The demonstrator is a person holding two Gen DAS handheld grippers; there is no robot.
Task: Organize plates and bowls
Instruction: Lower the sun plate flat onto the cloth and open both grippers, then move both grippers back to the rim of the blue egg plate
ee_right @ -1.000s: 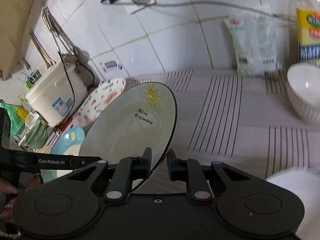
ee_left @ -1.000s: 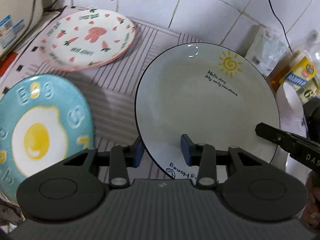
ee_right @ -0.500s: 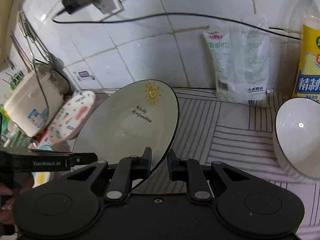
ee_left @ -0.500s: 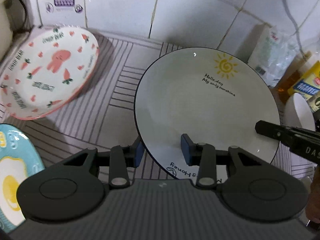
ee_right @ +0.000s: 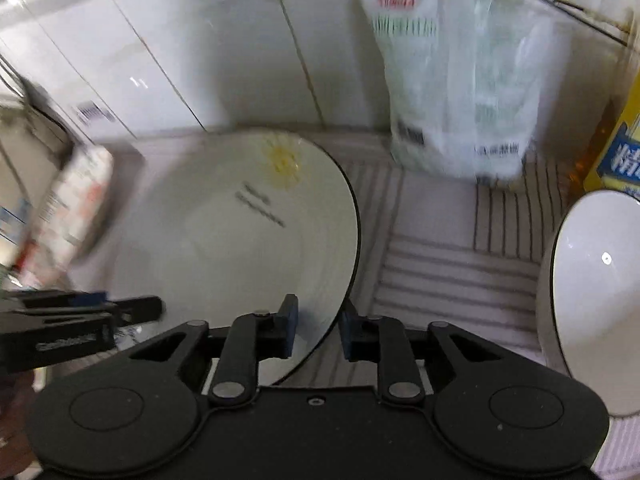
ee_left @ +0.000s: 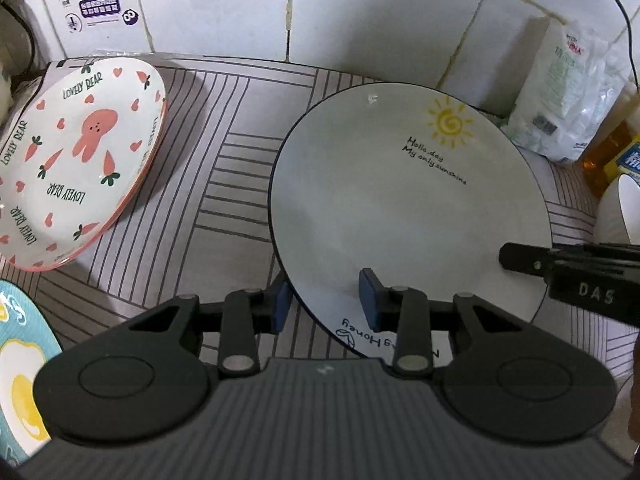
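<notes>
Item, sun plate (ee_left: 408, 208): carried across the striped mat (ee_left: 224, 200) toward the tiled wall since the earlier frames, so the egg plate (ee_left: 20, 364) has slid almost out of my left view and the white bowl (ee_right: 592, 304) has come close in my right view. Present place: over the mat, near the wall, between the rabbit plate (ee_left: 76, 160) and the white bowl; whether its underside rests on the mat I cannot tell. Left gripper (ee_left: 323, 304): partly open, blue pads straddling the near rim, which sits off against one of them; a firm pinch is not evident. Right gripper (ee_right: 318, 330): jaws have just been opening, the rim stands between the pads with a visible gap on both sides, so no hold. Risks, as I judge them: if the plate is not yet down, a one-sided hold could let it tilt and drop; withdrawing carelessly could catch the rim and knock the plate into the bowl or the plastic bag (ee_right: 452, 92).
</notes>
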